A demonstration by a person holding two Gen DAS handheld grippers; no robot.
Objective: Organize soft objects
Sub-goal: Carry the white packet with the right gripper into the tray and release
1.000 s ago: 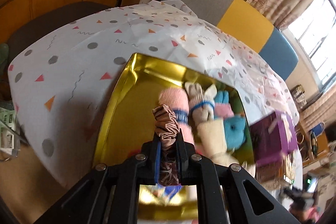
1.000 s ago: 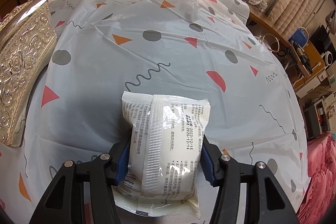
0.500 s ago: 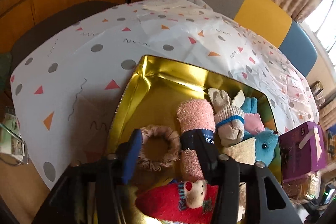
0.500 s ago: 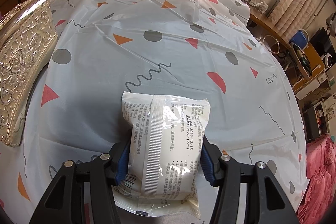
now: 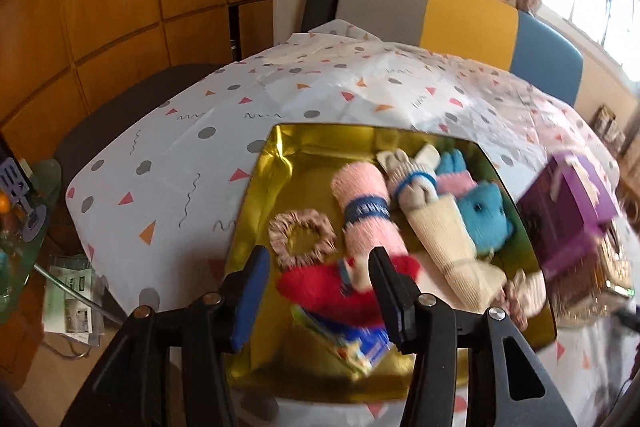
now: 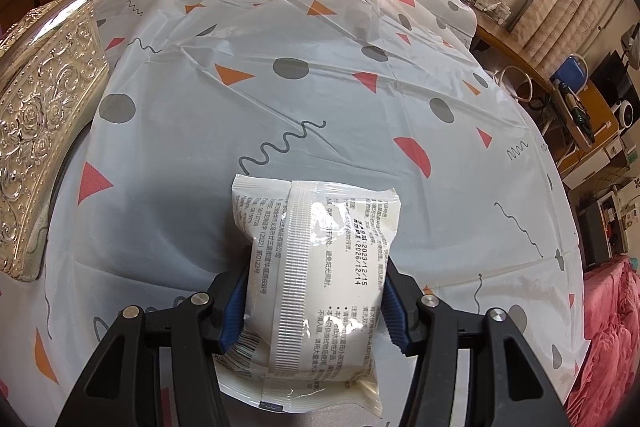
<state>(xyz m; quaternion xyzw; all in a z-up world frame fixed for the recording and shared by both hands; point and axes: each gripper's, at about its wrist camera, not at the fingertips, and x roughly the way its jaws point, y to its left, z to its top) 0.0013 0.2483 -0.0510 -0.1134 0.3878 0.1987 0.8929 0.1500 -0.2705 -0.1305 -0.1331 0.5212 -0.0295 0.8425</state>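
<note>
Left claw (image 5: 318,279) apart over gold tray (image 5: 256,195), jaws just opened, nothing gripped between them. Scrunchie (image 5: 302,237) lies flat on tray floor, just beside pink rolled towel (image 5: 366,215). Red plush (image 5: 324,291) at near end of tray, bunny toy (image 5: 412,179) and blue plush (image 5: 486,215) on its right side. Purple box (image 5: 568,211) beside tray on patterned surface (image 5: 180,163). Right claw (image 6: 312,301) clamped on white sealed packet (image 6: 320,259), pads pressing both its sides, above surface; embossed gold lid (image 6: 40,131) at left.
</note>
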